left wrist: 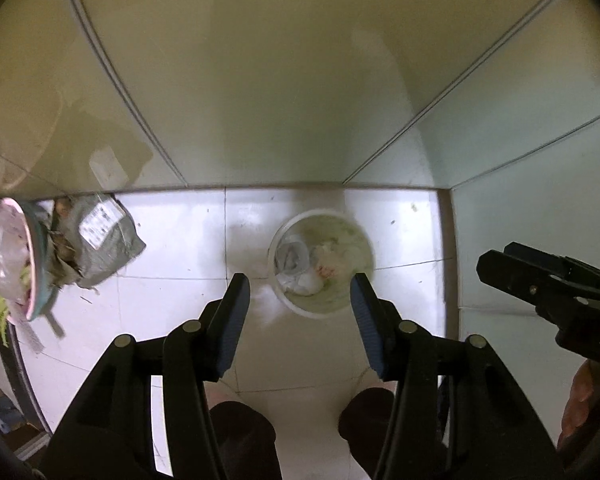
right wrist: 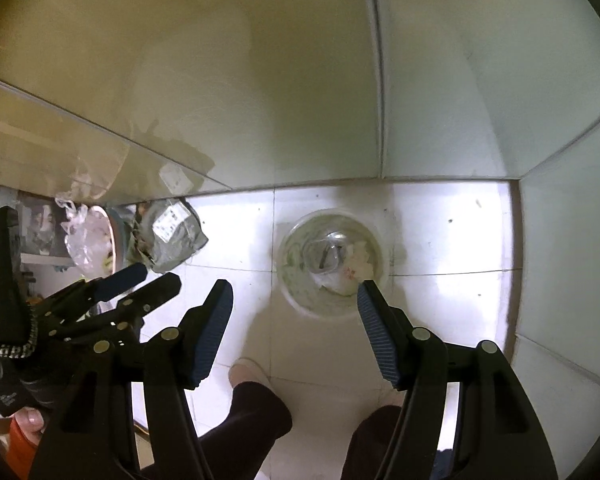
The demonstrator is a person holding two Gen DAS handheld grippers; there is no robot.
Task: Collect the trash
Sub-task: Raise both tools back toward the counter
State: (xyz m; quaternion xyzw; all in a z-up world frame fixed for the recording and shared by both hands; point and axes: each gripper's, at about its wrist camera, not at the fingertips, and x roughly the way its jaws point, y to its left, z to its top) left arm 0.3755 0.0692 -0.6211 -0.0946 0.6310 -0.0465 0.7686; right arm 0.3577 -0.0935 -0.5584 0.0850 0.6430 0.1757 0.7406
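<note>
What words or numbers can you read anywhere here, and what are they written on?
"DA": white letters on the body of the right hand-held gripper, cut off at the picture's edge.
White label on the crumpled grey parcel bag: print is there, too blurred to read.
White marking on the body of the left hand-held gripper, seen in the right wrist view: too small to read.
Red marks on the paper inside the clear bin: cannot be read.
</note>
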